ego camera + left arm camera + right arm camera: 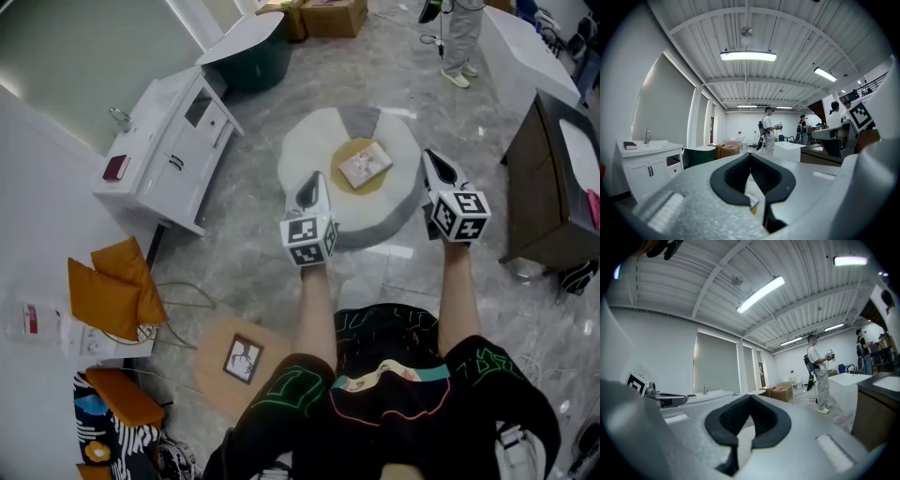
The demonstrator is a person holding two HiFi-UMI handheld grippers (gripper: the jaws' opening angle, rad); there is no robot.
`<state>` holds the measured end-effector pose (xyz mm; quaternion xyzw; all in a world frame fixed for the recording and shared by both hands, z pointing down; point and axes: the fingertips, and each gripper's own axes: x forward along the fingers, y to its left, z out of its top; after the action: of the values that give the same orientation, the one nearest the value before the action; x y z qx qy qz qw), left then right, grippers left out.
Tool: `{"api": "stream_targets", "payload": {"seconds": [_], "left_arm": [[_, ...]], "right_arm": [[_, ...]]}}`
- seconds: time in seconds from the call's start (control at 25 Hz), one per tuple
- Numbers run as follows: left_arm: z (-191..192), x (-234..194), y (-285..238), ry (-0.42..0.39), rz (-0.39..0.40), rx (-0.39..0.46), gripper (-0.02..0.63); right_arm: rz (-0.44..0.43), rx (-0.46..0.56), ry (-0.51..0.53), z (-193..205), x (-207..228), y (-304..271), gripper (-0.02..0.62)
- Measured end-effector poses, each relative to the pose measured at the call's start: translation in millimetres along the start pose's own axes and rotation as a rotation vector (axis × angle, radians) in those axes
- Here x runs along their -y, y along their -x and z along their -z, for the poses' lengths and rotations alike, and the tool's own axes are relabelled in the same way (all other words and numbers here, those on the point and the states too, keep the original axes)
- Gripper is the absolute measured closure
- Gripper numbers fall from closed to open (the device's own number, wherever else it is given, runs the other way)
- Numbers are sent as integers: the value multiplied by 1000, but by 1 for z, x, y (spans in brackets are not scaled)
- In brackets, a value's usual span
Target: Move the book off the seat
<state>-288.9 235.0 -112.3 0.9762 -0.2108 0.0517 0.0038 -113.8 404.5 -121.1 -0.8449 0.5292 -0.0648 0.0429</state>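
Note:
A small book (365, 165) with a pale pictured cover lies flat on a yellow round pad atop the round white seat (309, 141), in the middle of the head view. My left gripper (314, 180) is shut and empty, hovering at the seat's near left edge, a little short of the book. My right gripper (429, 157) is shut and empty too, at the seat's right edge. In the left gripper view the jaws (750, 155) meet at the tips, and a yellow sliver shows in the gap below. The right gripper view shows its jaws (750, 397) closed, with the book hidden.
A white sink cabinet (169, 141) stands to the left, a dark green chair (248, 52) and cardboard boxes (323, 14) behind. At the right stand a dark wooden cabinet (548, 187) and a white table (525, 52). A person (459, 37) stands at the back. Orange cushions (108, 291) and a wooden stool (239, 361) lie near left.

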Motion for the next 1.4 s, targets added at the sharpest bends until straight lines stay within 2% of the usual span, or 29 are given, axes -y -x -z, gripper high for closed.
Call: {"api": "stream_targets", "payload": {"seconds": [0.2,0.52,0.76,0.92,1.04,1.2,1.32,1.4], "left_arm": [[22,-22,-13,42,-23,-30,595],[58,-41,-86,82,3,-100,595],[111,-52,-133,160,27,-224,595],[159,-64,-158,257,1,-296,595],[186,-79,-183,318,-27,-332,595],[214,-111,-207,385,-63,-375,595],[231,-123,-228,411,-51,-401,595],[244,-122,-239,432,-34,-423,595]], "right_arm": [[-38,-49,6,23,-12,-29,592],[3,-116,-42,53,22,-95,592],[-11,-281,-80,119,21,-139,592],[-34,-401,-55,159,27,-173,592],[-48,-450,-34,171,35,-210,592],[-92,-513,-8,189,20,-260,592],[-127,-559,10,203,12,-292,592],[-114,-590,12,212,17,-301,592]]}}
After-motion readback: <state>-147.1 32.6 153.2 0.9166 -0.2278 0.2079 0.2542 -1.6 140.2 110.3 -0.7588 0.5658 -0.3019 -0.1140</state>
